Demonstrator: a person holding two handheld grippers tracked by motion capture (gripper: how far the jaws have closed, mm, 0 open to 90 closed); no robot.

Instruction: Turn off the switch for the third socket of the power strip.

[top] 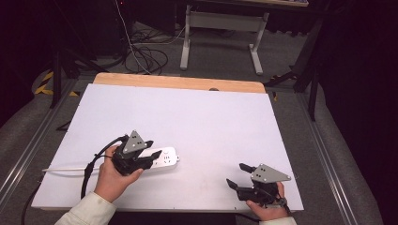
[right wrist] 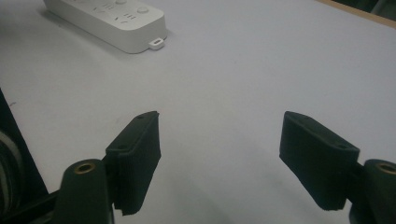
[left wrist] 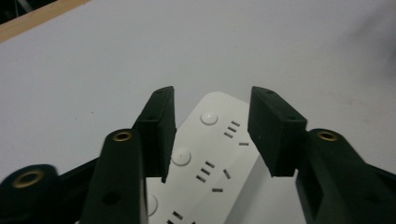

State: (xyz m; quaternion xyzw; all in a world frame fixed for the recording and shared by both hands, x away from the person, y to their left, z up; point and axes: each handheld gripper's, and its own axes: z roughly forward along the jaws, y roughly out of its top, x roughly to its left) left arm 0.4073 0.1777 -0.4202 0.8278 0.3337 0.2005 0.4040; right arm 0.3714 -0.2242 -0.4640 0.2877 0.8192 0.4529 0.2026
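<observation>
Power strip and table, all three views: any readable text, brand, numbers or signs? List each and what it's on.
None readable.
White plastic power strip: round buttons and socket slots, no legible print in the left gripper view or the right gripper view.
White table top: blank.
Grey three-cornered plates on the left tool and right tool: small holes, no lettering.
Yellow-black striped floor marking: a hazard pattern, no words.

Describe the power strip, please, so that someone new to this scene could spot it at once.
Start from the white table with the wooden far edge. On its near left part lies the white power strip, under the open left gripper. It is the table's lone white block, with socket slots and round buttons on top.
</observation>
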